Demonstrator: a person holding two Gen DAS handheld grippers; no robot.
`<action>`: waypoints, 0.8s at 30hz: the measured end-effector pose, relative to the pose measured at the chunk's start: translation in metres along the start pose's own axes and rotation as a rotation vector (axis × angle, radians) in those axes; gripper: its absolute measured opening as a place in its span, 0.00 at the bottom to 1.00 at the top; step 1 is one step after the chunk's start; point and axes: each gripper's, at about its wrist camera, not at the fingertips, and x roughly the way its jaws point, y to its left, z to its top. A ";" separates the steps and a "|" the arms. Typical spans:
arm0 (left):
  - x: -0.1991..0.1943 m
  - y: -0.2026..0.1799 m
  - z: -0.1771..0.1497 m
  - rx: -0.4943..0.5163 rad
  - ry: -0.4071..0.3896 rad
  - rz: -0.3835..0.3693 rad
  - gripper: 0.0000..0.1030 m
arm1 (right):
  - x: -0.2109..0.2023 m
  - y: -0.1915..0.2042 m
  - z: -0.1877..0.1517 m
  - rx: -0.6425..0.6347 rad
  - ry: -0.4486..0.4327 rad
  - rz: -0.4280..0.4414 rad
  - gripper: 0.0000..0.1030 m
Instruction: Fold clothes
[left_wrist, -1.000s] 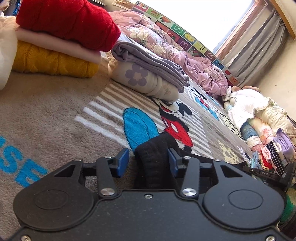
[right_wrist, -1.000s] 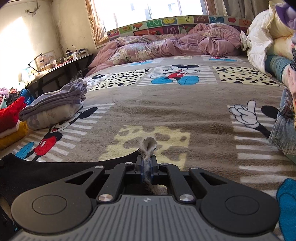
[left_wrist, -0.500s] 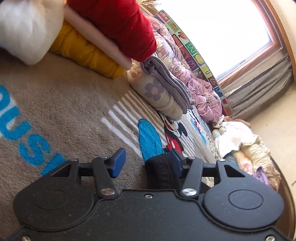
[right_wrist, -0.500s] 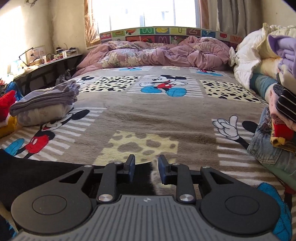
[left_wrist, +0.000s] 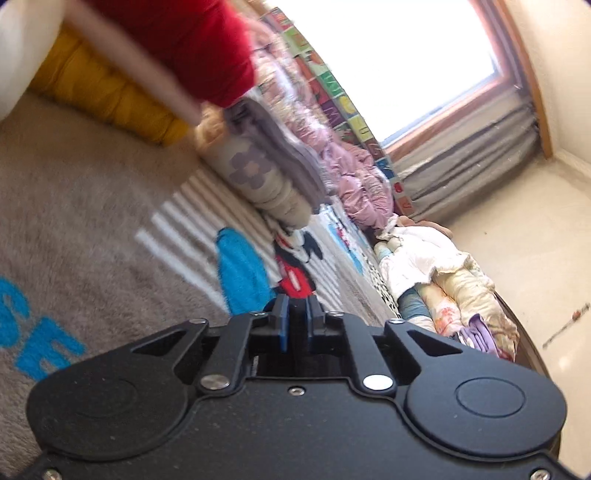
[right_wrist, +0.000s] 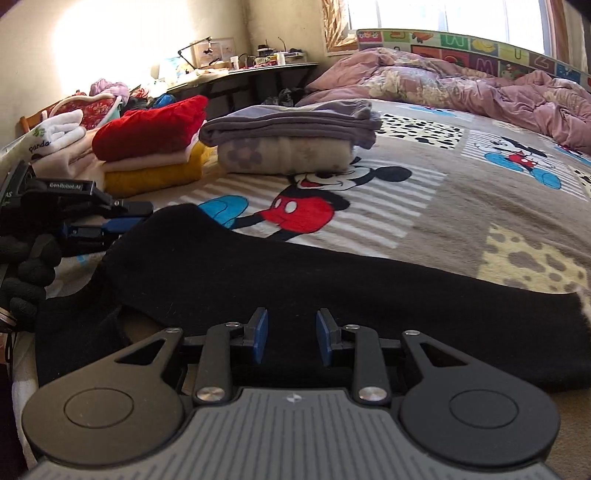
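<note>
A black garment (right_wrist: 280, 280) lies spread flat on the cartoon-print blanket (right_wrist: 461, 206) across the near part of the right wrist view. My right gripper (right_wrist: 288, 341) is open and empty just above the garment's near edge. My left gripper (right_wrist: 122, 225) is at the garment's left end in the right wrist view, its jaws close together at the cloth edge. In the left wrist view my left gripper (left_wrist: 295, 325) has its blue pads nearly together with something dark between them; the view is blurred.
Folded stacks sit at the back left: a red, pink and yellow pile (right_wrist: 151, 147) and a grey and cream pile (right_wrist: 288, 144). A rumpled pink duvet (right_wrist: 461, 85) lies by the headboard. Unfolded clothes (left_wrist: 443, 288) are heaped along the wall side.
My right gripper let go of the garment's furry edge, opened and swung left over the black cloth. My left gripper went from open to nearly shut and tilted.
</note>
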 end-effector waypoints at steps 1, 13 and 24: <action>-0.007 -0.013 0.001 0.097 -0.031 0.004 0.00 | 0.002 0.003 -0.001 0.000 0.007 0.003 0.30; -0.011 0.016 0.001 -0.042 0.014 0.067 0.09 | 0.003 0.016 -0.003 -0.041 0.016 -0.033 0.32; 0.011 0.005 -0.011 0.029 0.149 0.084 0.26 | 0.001 0.031 -0.004 -0.068 -0.006 -0.008 0.32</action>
